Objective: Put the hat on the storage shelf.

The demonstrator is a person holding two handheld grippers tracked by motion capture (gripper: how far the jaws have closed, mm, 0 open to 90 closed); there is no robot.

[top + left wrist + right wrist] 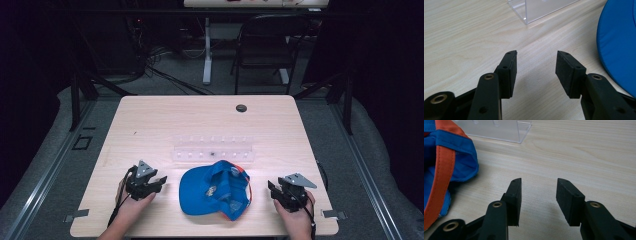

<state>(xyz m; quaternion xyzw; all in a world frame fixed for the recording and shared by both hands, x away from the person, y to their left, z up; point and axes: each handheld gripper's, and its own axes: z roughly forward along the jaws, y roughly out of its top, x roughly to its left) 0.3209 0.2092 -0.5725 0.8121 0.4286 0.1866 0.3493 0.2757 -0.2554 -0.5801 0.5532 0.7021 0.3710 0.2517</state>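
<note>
High view caught it plainly: one blue baseball cap (214, 191) lay upside down on the near half of the wooden table (150, 120), orange trim along its inner band, brim toward the left. The left gripper (159, 181) sat just beside the brim, the right gripper (271, 190) just beside the crown side, each resting low in a hand, neither touching the fabric. Left gripper view showed its two black pads standing apart over bare wood, nothing between them, the blue brim (617, 42) off to the side. Right gripper view gave the same: jaws apart and empty, the cap's orange-edged opening (441, 167) close by.

By the look of it, this was the approach, before any grasp. The next move seemed to call for each gripper to slide inward and pinch an edge of the cap, one on the brim, one on the rim of the crown.

Count: one cap, two grippers, one clear acrylic rack (214, 149) just beyond the cap, one dark round grommet (241, 108) near the far edge, one folding chair (265, 45) behind the table.
</note>
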